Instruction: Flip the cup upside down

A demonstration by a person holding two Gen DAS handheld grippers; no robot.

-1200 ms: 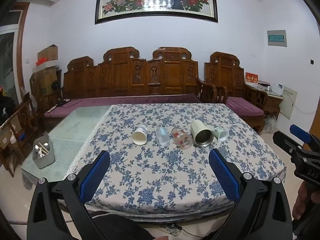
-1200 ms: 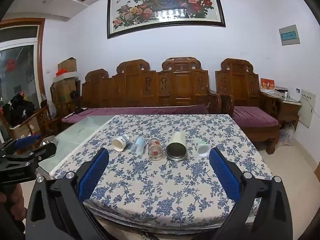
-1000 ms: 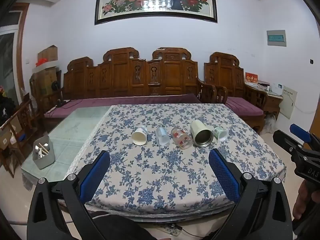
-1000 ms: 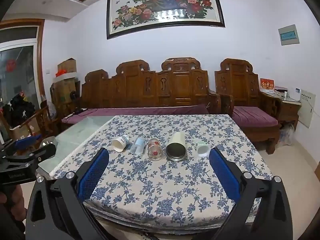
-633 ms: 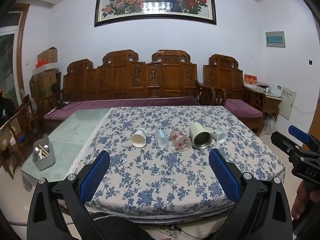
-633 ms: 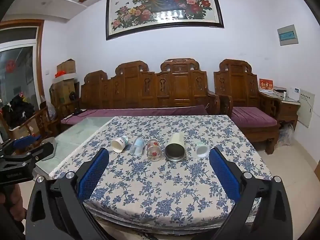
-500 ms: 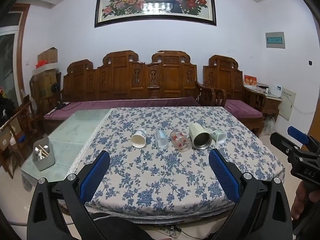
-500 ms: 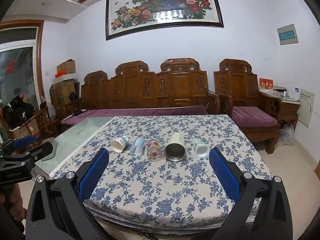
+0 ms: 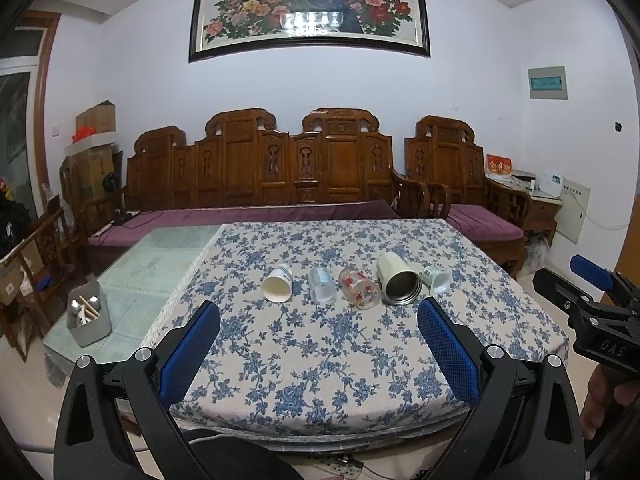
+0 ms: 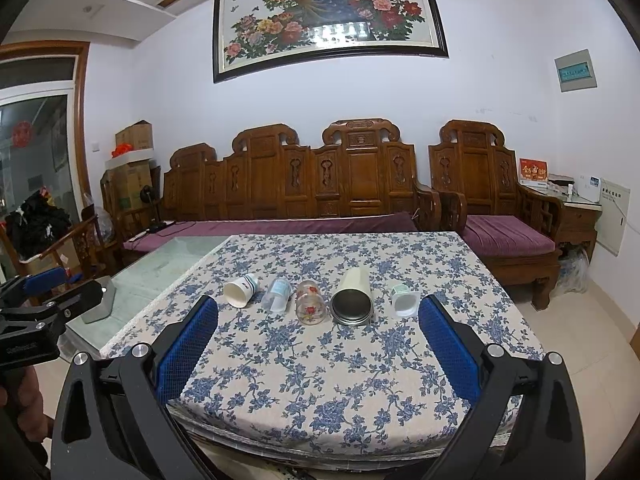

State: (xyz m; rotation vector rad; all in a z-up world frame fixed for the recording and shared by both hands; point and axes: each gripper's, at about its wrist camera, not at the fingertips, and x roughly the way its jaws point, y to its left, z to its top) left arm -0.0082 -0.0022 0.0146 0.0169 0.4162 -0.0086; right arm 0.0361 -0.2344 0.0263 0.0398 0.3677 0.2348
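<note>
Several cups lie on their sides in a row on the flowered tablecloth [image 9: 320, 352]: a white paper cup [image 9: 277, 283], a clear plastic cup [image 9: 321, 284], a glass with red flowers [image 9: 359, 288], a cream steel tumbler [image 9: 397, 284] and a small pale green cup [image 9: 437, 279]. The right wrist view shows the same row: paper cup [image 10: 240, 290], clear cup [image 10: 277, 294], flowered glass [image 10: 310, 302], tumbler [image 10: 352, 297], green cup [image 10: 405, 299]. My left gripper [image 9: 319, 344] is open and empty, well short of the cups. My right gripper [image 10: 318, 344] is open and empty, also short of them.
A grey utensil caddy [image 9: 89, 313] stands on the bare glass tabletop [image 9: 160, 256] left of the cloth. A carved wooden sofa [image 9: 280, 176] with purple cushions runs behind the table. A side cabinet [image 9: 540, 208] stands at the far right.
Both grippers have drifted slightly, so the cups sit a little higher in view. Nothing on the table has moved; both grippers stay open.
</note>
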